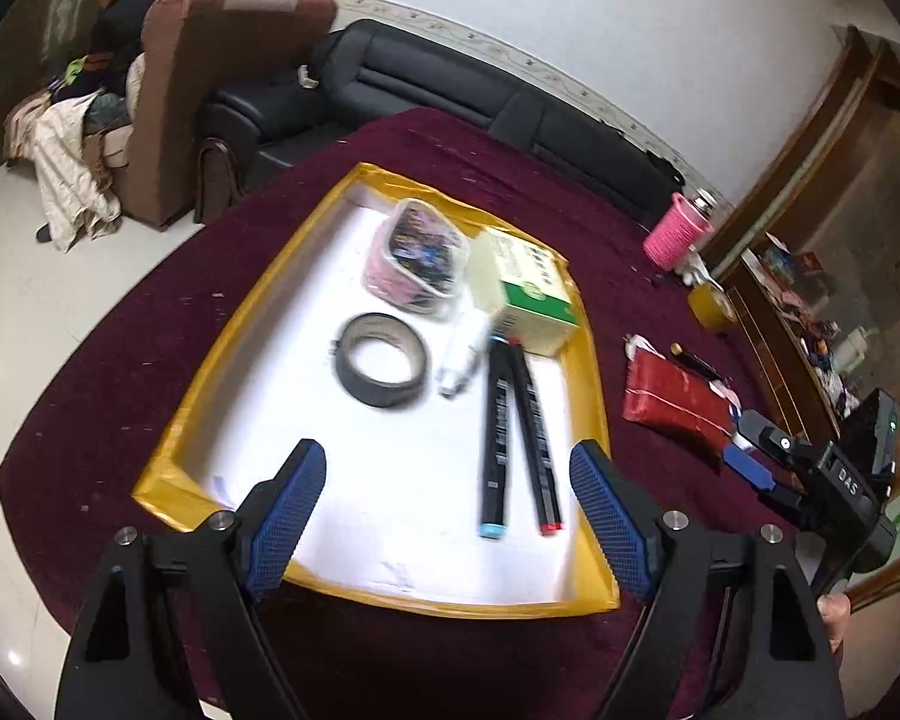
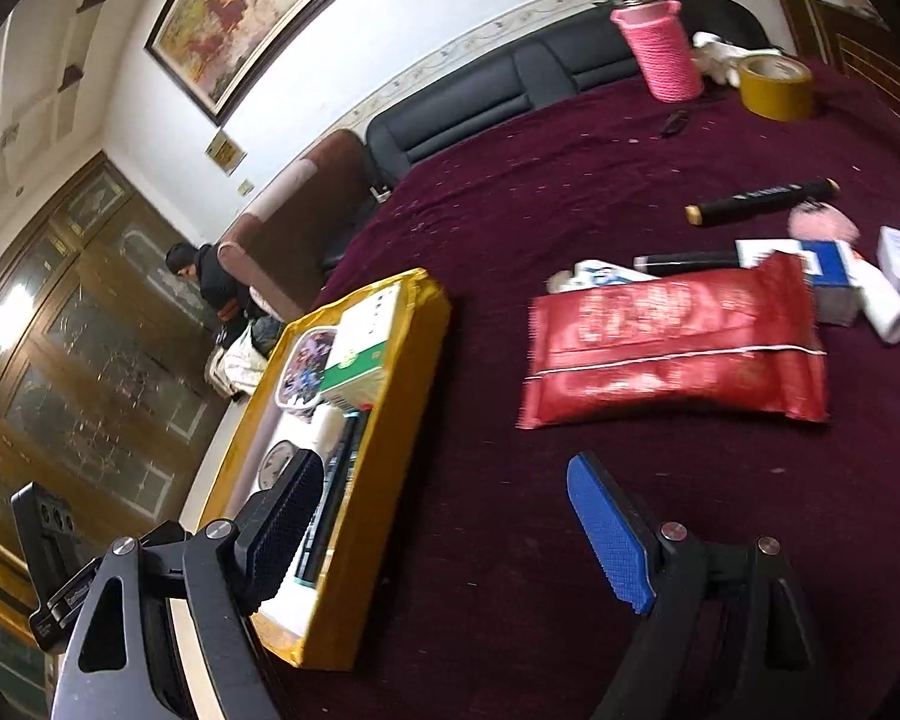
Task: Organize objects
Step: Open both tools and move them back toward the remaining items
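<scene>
A yellow-rimmed tray (image 1: 594,372) with a white floor sits on the maroon tablecloth. In it lie two black markers (image 1: 519,438), a grey tape roll (image 1: 381,358), a white tube (image 1: 463,354), a green-and-white box (image 1: 528,294) and a clear tub (image 1: 420,255). My left gripper (image 1: 450,516) is open and empty over the tray's near end. My right gripper (image 2: 444,534) is open and empty, just right of the tray (image 2: 390,438). A red packet (image 2: 672,342) lies ahead of it, with a black marker (image 2: 762,202) and small boxes (image 2: 834,276) beyond.
A pink-sleeved bottle (image 2: 660,48) and a yellow tape roll (image 2: 774,87) stand at the table's far side. A black sofa (image 1: 450,102) and brown armchair (image 1: 210,90) lie beyond the table. A wooden cabinet (image 1: 810,276) stands to the right.
</scene>
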`<state>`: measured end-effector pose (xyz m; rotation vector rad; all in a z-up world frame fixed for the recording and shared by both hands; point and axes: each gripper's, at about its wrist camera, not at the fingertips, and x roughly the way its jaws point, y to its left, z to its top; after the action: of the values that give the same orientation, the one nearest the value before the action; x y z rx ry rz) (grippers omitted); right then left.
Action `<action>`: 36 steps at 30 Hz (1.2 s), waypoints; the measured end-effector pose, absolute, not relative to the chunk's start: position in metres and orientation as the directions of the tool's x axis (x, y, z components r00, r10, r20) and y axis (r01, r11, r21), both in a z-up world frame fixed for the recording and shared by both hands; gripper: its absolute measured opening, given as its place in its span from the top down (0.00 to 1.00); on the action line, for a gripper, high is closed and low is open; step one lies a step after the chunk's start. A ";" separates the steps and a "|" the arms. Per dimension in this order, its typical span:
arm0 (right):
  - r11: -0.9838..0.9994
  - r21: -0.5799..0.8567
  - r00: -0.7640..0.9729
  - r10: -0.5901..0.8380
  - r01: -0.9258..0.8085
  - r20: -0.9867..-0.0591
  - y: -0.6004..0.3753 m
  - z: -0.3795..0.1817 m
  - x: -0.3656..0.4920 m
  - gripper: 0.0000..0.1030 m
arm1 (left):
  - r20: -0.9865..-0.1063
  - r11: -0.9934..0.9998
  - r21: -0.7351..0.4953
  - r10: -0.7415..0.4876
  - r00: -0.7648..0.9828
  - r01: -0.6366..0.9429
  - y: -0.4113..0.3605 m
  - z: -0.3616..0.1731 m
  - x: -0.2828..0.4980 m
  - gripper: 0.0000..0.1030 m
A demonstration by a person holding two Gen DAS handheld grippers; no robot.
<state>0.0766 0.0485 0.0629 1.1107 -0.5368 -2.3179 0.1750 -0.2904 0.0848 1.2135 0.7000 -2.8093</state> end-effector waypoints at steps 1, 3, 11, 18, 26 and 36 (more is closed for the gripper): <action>-0.792 0.548 -0.541 -0.595 0.268 -0.595 0.054 0.063 0.077 0.14 | -0.693 -0.904 -0.395 0.177 -0.699 0.163 -0.285 0.086 0.173 0.20; -0.794 0.550 -0.554 -0.588 0.258 -0.589 0.064 0.062 0.076 0.14 | -0.698 -0.915 -0.381 0.191 -0.690 0.132 -0.268 0.087 0.169 0.20; -0.820 0.535 -0.596 -0.538 0.206 -0.596 0.101 0.052 0.077 0.13 | -0.722 -0.948 -0.319 0.229 -0.653 0.020 -0.208 0.088 0.146 0.20; -0.866 0.491 -0.696 -0.411 0.096 -0.588 0.157 0.063 0.059 0.13 | -0.708 -0.969 -0.206 0.245 -0.663 -0.138 -0.150 0.112 0.119 0.20; -0.899 0.434 -0.785 -0.224 -0.063 -0.578 0.231 0.069 0.027 0.13 | -0.718 -0.948 -0.144 0.297 -0.630 -0.283 -0.081 0.116 0.072 0.20; -0.880 0.459 -0.716 -0.242 -0.122 -0.655 0.266 0.042 -0.009 0.13 | -0.734 -0.844 0.109 0.288 -0.615 -0.524 0.023 0.105 -0.045 0.20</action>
<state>-0.0089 0.2663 0.0422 1.1547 -0.7468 -2.7497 -0.0449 0.0233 0.1054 1.3838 -0.5870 -3.2764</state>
